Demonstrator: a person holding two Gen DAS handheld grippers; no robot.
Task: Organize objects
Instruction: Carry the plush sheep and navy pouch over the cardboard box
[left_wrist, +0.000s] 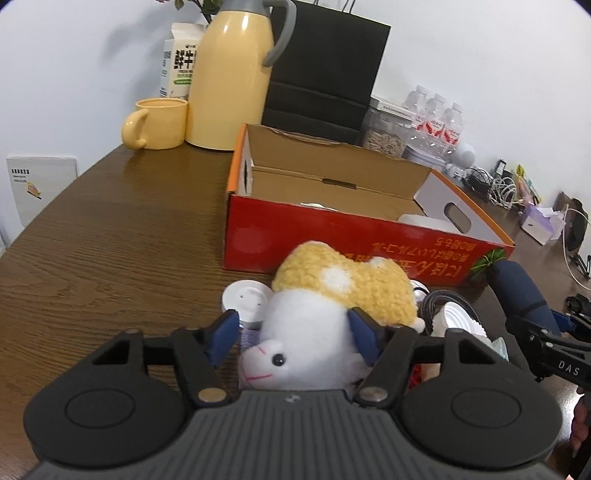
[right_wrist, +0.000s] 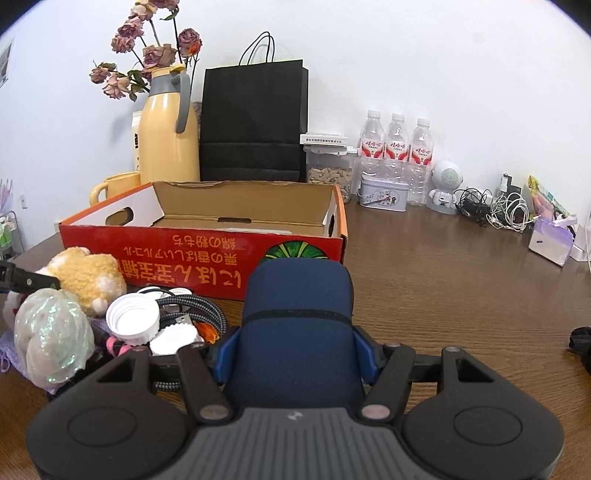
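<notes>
My left gripper (left_wrist: 293, 338) has its blue pads around a white and yellow plush sheep (left_wrist: 325, 317), which lies on the brown table just in front of an open red cardboard box (left_wrist: 332, 247). The right pad touches the plush; the left pad stands slightly off it. My right gripper (right_wrist: 295, 354) is shut on a dark blue soft case (right_wrist: 295, 325), held in front of the same box (right_wrist: 207, 254). The case also shows at the right of the left wrist view (left_wrist: 521, 291). The plush (right_wrist: 88, 277) shows at the left of the right wrist view.
A pile by the plush holds white lids (right_wrist: 133, 319), a braided cable (right_wrist: 199, 306) and an iridescent wrapped ball (right_wrist: 51, 336). Behind the box stand a yellow thermos (left_wrist: 229, 77), a yellow mug (left_wrist: 155, 123), a black paper bag (right_wrist: 255, 122), water bottles (right_wrist: 397, 147) and a tin (right_wrist: 384, 192).
</notes>
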